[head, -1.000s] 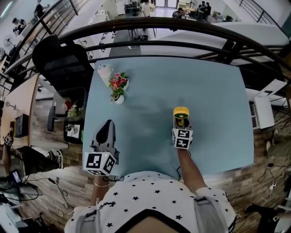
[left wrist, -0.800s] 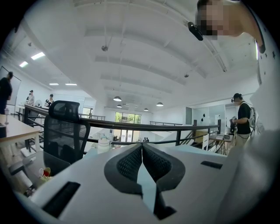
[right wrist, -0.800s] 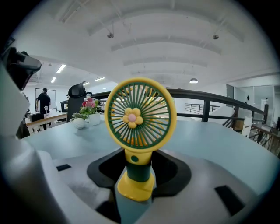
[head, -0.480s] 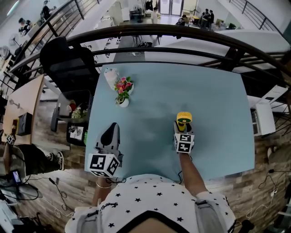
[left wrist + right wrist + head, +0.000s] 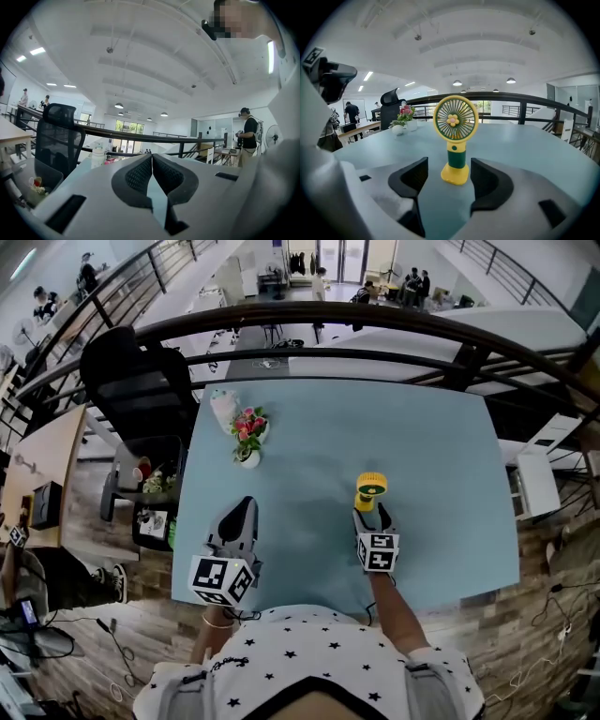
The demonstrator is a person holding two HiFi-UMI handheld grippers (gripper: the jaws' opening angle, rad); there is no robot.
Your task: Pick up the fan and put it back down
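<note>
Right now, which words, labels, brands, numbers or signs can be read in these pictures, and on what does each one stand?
No text can be read in any view.
fan: only a flower figure, no letters.
left claw and right claw: black-and-white square markers, not words.
bottle: any label too small to read.

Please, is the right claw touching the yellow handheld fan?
Apart: right gripper view shows gaps between the yellow handheld fan and the right claw, which just opened.

The fan (image 5: 456, 122) looks like smooth glossy plastic, the table (image 5: 441, 456) smooth and matt.
</note>
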